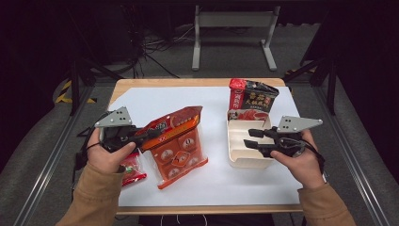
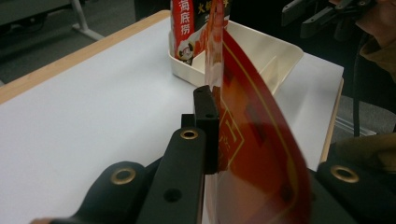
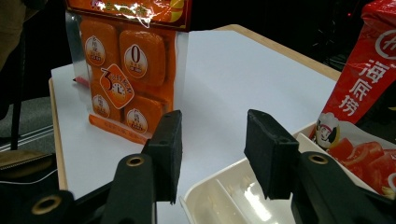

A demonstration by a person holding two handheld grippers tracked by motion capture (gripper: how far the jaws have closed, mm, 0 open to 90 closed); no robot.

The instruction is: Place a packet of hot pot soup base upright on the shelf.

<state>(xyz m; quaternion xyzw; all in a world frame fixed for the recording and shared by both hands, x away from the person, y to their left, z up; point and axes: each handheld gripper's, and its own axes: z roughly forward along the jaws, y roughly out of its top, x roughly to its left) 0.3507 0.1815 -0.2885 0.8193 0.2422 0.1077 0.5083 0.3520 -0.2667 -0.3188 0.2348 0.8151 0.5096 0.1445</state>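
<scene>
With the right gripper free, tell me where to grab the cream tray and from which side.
Take the cream tray by its near rim, coming down from above with one jaw inside and one outside. The wall looks thin and upright, that end looks bare of packets, and the right gripper, jaws apart, hovers over it.

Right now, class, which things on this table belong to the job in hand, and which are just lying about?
In the job: orange packet, pinched by the left gripper; white tray, under the open right gripper.

Lying about: red-black packet standing in the tray; small red packet.
</scene>
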